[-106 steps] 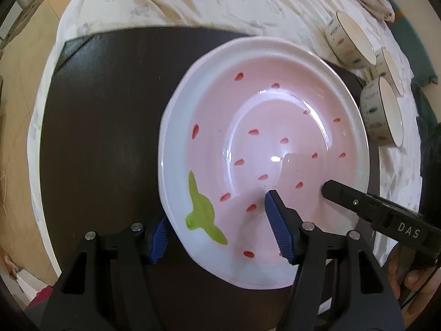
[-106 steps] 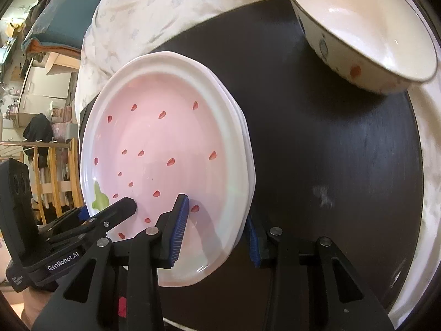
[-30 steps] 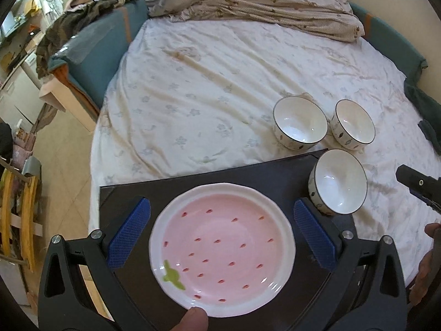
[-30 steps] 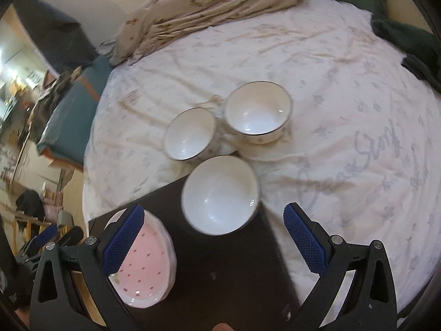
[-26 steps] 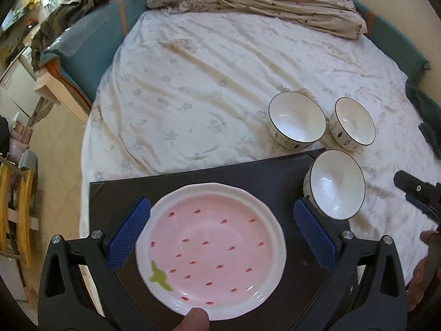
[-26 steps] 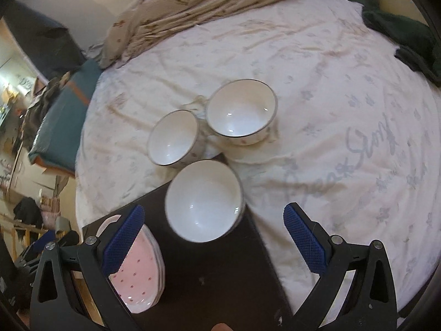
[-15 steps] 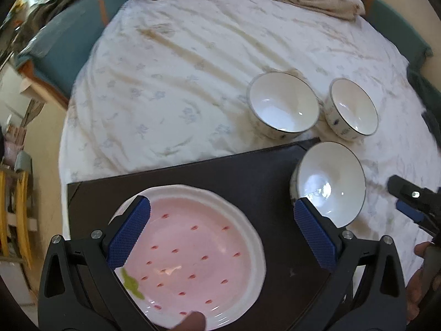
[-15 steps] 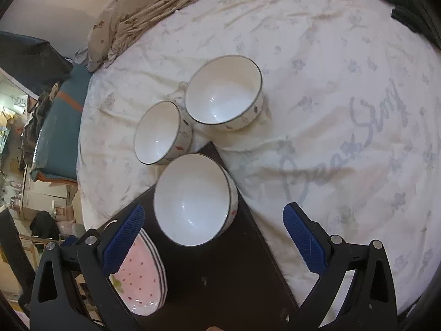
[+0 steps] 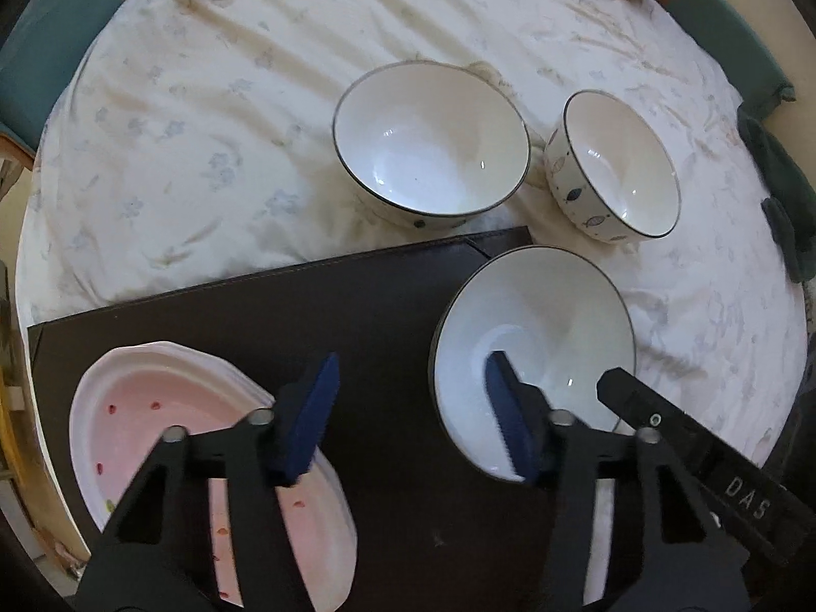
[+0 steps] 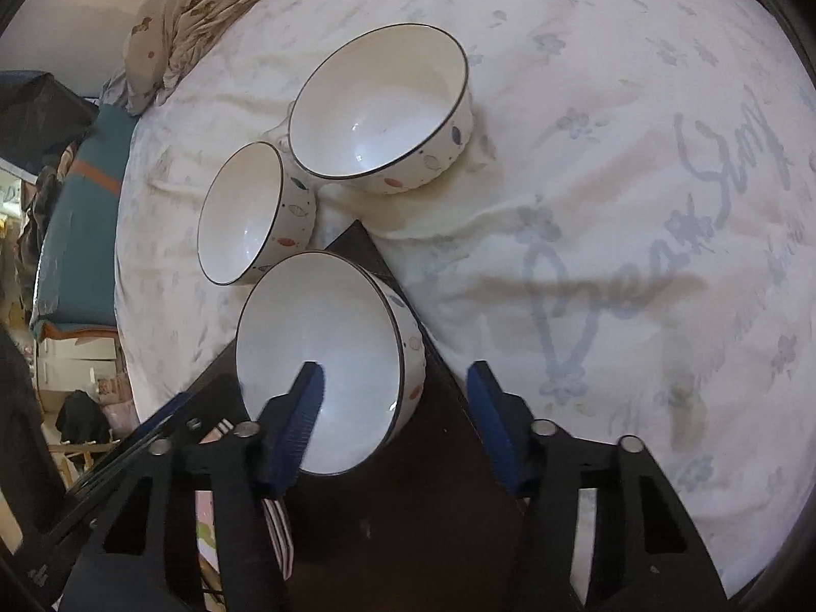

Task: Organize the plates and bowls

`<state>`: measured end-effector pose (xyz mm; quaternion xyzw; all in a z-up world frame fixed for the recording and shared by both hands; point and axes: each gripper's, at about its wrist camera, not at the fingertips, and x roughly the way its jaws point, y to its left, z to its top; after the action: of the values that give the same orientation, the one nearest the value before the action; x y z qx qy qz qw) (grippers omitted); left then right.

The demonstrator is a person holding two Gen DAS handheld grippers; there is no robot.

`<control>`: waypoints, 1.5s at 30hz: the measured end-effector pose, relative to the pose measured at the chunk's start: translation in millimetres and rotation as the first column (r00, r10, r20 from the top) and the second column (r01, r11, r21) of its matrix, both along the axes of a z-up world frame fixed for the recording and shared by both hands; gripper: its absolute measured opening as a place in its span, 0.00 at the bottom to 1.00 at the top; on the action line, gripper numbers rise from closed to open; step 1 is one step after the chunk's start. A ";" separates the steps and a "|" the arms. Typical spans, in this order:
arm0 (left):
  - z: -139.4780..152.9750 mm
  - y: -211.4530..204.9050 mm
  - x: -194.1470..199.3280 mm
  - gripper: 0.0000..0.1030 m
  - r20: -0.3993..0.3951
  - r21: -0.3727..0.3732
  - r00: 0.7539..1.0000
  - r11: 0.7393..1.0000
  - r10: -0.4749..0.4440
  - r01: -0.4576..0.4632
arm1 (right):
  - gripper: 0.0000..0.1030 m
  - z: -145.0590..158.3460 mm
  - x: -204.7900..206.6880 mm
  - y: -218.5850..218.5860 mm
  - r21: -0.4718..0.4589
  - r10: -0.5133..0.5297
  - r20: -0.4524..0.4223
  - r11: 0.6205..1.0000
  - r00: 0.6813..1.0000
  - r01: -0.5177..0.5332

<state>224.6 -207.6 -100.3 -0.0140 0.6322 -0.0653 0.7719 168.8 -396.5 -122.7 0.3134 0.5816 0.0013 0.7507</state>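
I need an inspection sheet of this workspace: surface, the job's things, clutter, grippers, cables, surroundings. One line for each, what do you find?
Surface: dark board lying on a white flowered bedsheet.
Job's things: pink plates stacked on the board's left; one bowl on its right corner; two bowls on the sheet beyond.
Clutter: nothing seen.
Grippers: left gripper and right gripper both closing astride the near bowl's rim, pads not yet pressing.
Cables: nothing seen.
Surroundings: crumpled blanket, teal bed edge.
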 end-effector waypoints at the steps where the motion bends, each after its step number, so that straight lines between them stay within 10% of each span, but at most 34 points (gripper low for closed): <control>1: -2.1 -1.6 0.2 0.44 -0.003 0.003 1.000 1.000 -0.002 0.002 | 0.44 -2.2 0.4 0.3 0.005 0.000 -0.003 1.000 1.000 0.000; 12: -24.5 -7.2 3.6 0.05 -0.102 -0.009 0.995 1.000 -0.010 0.009 | 0.17 -27.7 6.1 4.2 0.021 0.033 -0.066 0.999 0.997 -0.032; 45: 52.3 60.9 -49.8 0.07 0.068 0.055 0.998 0.998 0.009 -0.013 | 0.11 32.5 -13.4 74.3 -0.083 0.216 0.038 0.974 0.976 -0.212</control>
<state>174.8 -146.7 -48.0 0.0062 0.6072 -0.0440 0.7933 155.4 -322.1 -90.2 0.2192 0.5940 0.0666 0.7712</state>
